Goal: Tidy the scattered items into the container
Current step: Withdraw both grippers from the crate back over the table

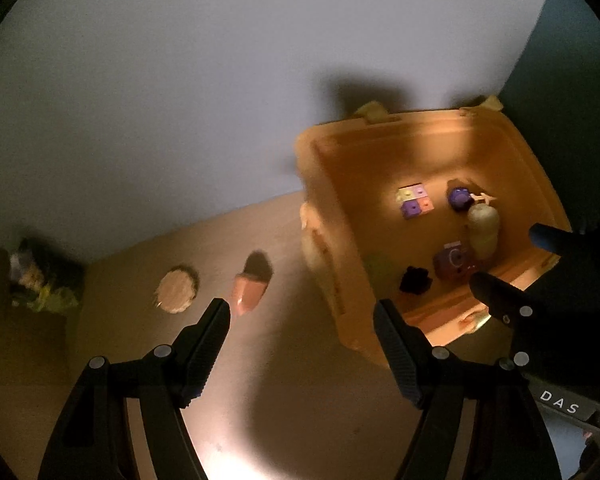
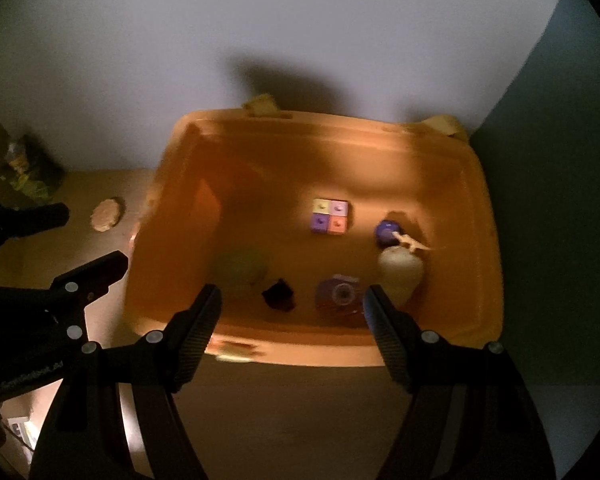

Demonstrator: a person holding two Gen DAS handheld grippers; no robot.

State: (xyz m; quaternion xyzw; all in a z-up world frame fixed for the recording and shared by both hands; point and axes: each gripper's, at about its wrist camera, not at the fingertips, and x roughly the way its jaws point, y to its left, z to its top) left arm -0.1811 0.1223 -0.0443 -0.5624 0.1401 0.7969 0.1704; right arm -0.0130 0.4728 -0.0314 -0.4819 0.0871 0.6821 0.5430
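Both grippers spread and empty, left gripper (image 1: 302, 316) above worktop (image 1: 292, 380), pink block (image 1: 249, 290) at eleven o'clock, right gripper (image 2: 292, 300) over orange container (image 2: 480, 216).

Left wrist view: container (image 1: 332, 240) right of centre, back edge against wall (image 1: 180, 80). Inside: four-square block (image 1: 415, 202) upper middle, bottle (image 1: 483, 230) right of it, small dark piece (image 1: 415, 280) lower left, round gadget (image 1: 452, 264) between those two. On table (image 1: 300, 380), left of container: capped tube (image 1: 249, 286), round pad (image 1: 177, 290) further left, bag (image 1: 40, 276) at far left edge
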